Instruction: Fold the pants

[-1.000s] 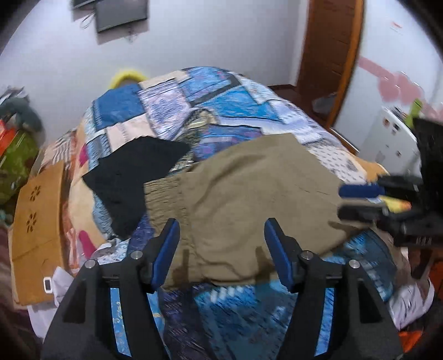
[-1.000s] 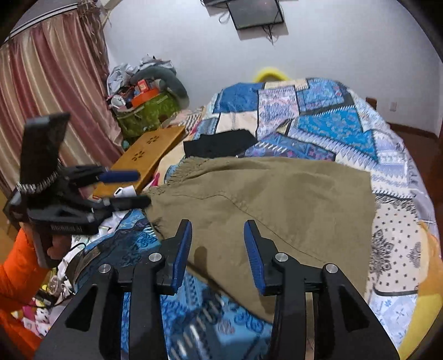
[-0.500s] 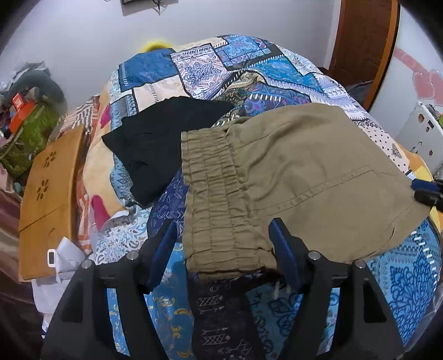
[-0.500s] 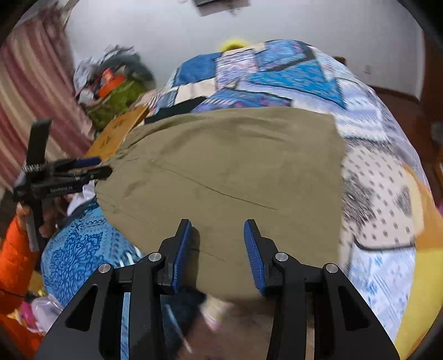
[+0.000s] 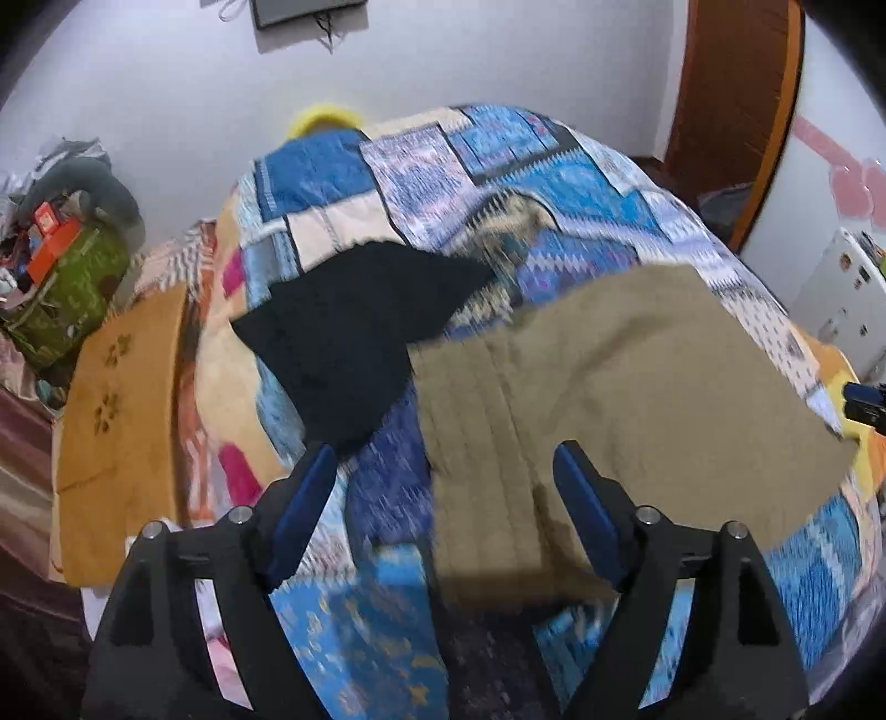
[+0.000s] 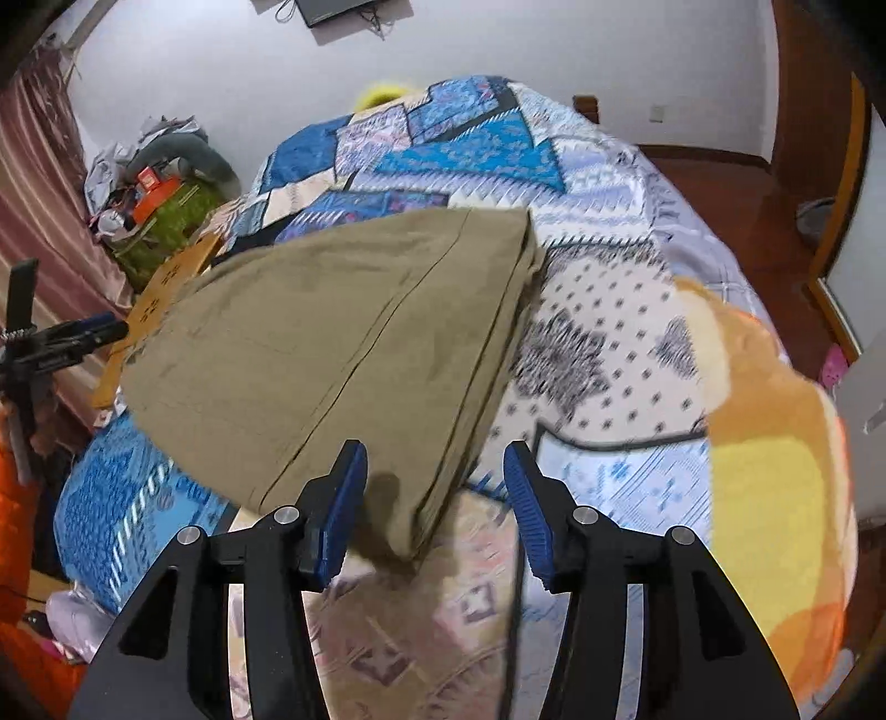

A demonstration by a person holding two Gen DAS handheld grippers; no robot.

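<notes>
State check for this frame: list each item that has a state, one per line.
khaki pants: folded, flat on the bed, not gripped
black garment: lying flat beside the pants' waistband
left gripper: jaws opening, nothing pressed between them
right gripper: jaws opening, pants' corner between them, not pressed
quilt: spread over the bed

The pants [image 5: 620,399] lie flat on the bed [image 5: 498,183], near its foot end. A dark garment [image 5: 354,332] lies on the bed just left of the pants' waistband, touching its far corner in the left wrist view. Left of the bed stands a low wooden board [image 5: 122,410], and behind it, against the wall, a heap of clutter [image 5: 61,266]. A screen [image 5: 299,11] hangs on the wall beyond the head of the bed. To the right of the bed are a door frame [image 5: 736,122] and a white cabinet [image 5: 836,299].

In the right wrist view the pants [image 6: 343,343] cover the bed's left half, the bare quilt [image 6: 620,343] lying to their right.
</notes>
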